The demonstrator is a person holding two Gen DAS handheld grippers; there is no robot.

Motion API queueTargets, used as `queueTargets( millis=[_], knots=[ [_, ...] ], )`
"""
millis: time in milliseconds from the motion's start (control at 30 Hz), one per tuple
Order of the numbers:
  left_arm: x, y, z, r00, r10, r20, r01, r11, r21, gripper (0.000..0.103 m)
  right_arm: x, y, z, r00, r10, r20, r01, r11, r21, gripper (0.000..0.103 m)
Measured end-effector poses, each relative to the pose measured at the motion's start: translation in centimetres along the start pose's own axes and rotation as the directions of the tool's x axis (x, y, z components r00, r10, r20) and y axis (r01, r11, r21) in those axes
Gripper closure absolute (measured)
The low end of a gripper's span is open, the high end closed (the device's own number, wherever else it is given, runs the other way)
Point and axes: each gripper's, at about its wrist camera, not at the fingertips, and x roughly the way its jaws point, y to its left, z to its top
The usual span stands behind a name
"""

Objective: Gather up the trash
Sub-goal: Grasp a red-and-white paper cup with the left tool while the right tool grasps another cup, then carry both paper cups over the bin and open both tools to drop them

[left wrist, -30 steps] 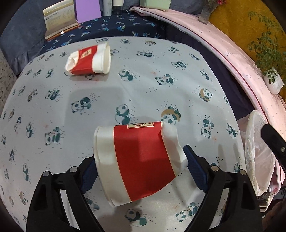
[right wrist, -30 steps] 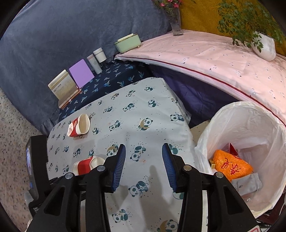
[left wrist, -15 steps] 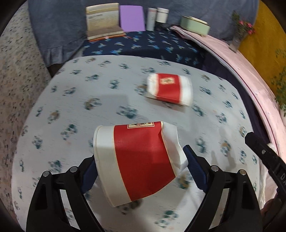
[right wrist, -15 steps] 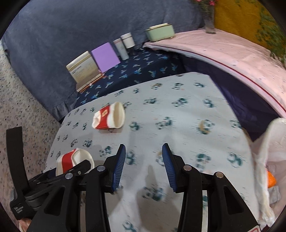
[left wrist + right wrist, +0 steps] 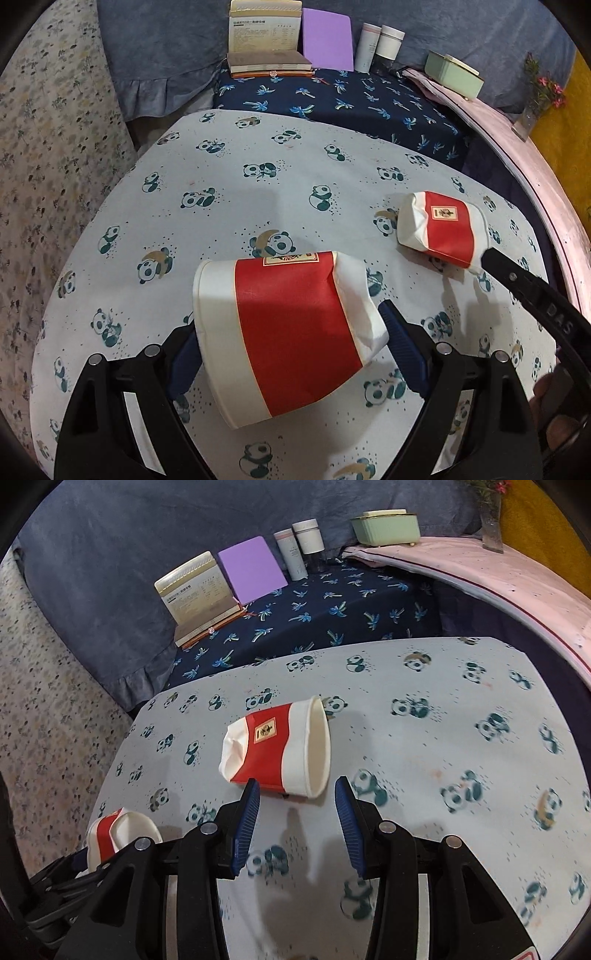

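A crushed red-and-white paper cup hangs sideways above the panda-print table, and my left gripper is shut on it, blue pads pressing both ends. The right wrist view shows this held cup at the lower left. A second crushed cup lies on its side on the table, mouth to the right. My right gripper is open just short of it, its fingertips either side of the cup's near edge and not touching. This lying cup is at the right in the left wrist view, beside the right gripper's black body.
Behind the table, a dark blue palm-print surface carries an open book, a purple notebook, two white bottles and a green box. A pink-covered ledge runs along the right. Speckled floor lies left.
Both grippers swung left across the table and the white trash bag has left view. The right gripper now sits close to the lying cup. The left gripper still grips its cup.
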Motion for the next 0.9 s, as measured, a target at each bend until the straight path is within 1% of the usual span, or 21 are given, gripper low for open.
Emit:
queueTargets(
  millis=[167, 233, 300, 367, 500, 667, 900],
  knots=[
    [0.8, -0.3, 0.0, 1.000, -0.011, -0.012, 0.012, 1.000, 0.004, 0.020, 2.4, -0.1, 0.7, 1.000, 0.009, -0.023, -0.009, 1.000, 0.005, 0.062],
    [1.0, -0.6, -0.1, 1.000, -0.012, -0.013, 0.013, 1.000, 0.014, 0.020, 2.7, 0.0, 0.6, 0.999, 0.027, -0.029, -0.027, 1.000, 0.002, 0.071],
    [1.0, -0.8, -0.1, 1.000, -0.014, -0.014, 0.014, 1.000, 0.022, 0.020, 2.7, 0.3, 0.4, 0.999, 0.038, -0.037, -0.039, 0.999, -0.014, 0.092],
    [0.8, -1.1, -0.2, 1.000, -0.017, -0.011, 0.017, 0.999, 0.029, 0.020, 2.2, 0.5, 0.1, 0.999, 0.042, -0.034, -0.043, 0.999, -0.022, 0.099],
    [-0.6, -2.1, -0.6, 1.000, -0.027, 0.005, 0.027, 0.998, 0.052, 0.020, 0.0, 0.4, -0.6, 0.999, 0.046, -0.004, -0.046, 0.999, -0.015, 0.100],
    [-2.9, -3.9, -1.4, 0.998, -0.054, 0.026, 0.051, 0.995, 0.082, 0.020, -4.9, -1.2, -1.6, 0.998, 0.036, 0.057, -0.037, 0.999, 0.017, 0.100],
    [-7.2, -8.4, -4.0, 0.992, -0.116, 0.050, 0.106, 0.980, 0.168, 0.020, -12.0, -4.6, -3.9, 0.992, -0.009, 0.125, -0.002, 0.996, 0.084, 0.100]
  ],
)
